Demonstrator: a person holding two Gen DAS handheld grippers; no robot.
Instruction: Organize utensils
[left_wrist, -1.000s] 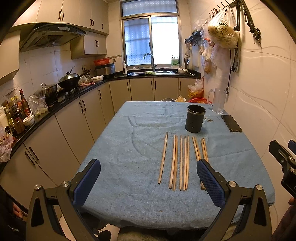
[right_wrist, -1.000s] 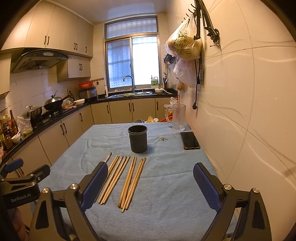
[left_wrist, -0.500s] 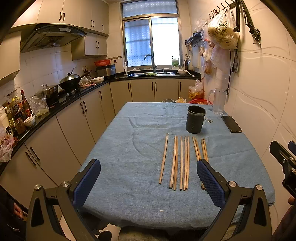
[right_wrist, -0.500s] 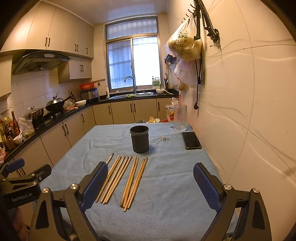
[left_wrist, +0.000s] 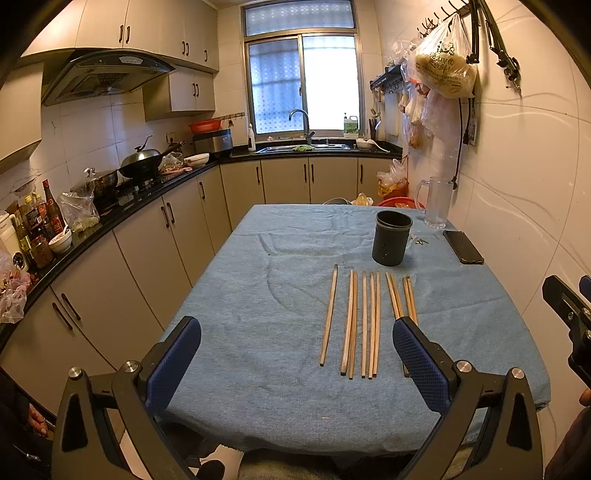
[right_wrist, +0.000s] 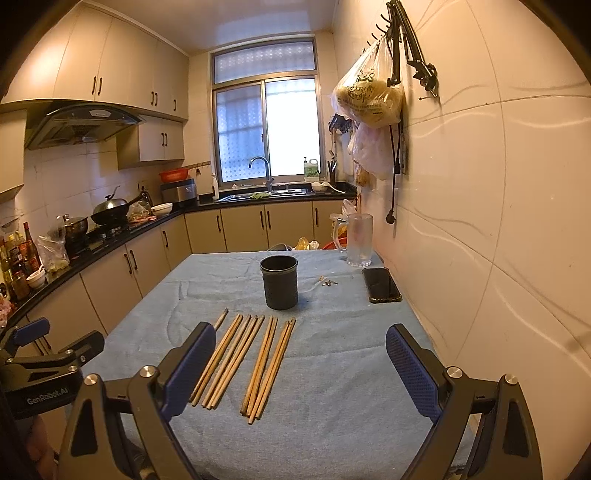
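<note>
Several wooden chopsticks (left_wrist: 364, 323) (right_wrist: 258, 360) lie side by side on the blue tablecloth (left_wrist: 266, 295) (right_wrist: 332, 387). Behind them stands a dark cylindrical holder (left_wrist: 392, 238) (right_wrist: 279, 282), upright and apparently empty. My left gripper (left_wrist: 297, 360) hangs open near the table's front edge, left of the chopsticks, with its right finger covering the near ends of the rightmost pair. My right gripper (right_wrist: 301, 365) is open above the near ends of the chopsticks and holds nothing.
A black phone (left_wrist: 463, 246) (right_wrist: 380, 285), a glass mug (left_wrist: 437, 202) (right_wrist: 358, 240) and small keys (right_wrist: 328, 283) sit by the tiled wall on the right. Kitchen counters with pots and bottles (left_wrist: 40, 225) run along the left. Bags (right_wrist: 369, 96) hang above.
Both grippers have eased slightly forward and the right one has tilted down a little toward the chopsticks. Both stay open; nothing on the table has moved.
</note>
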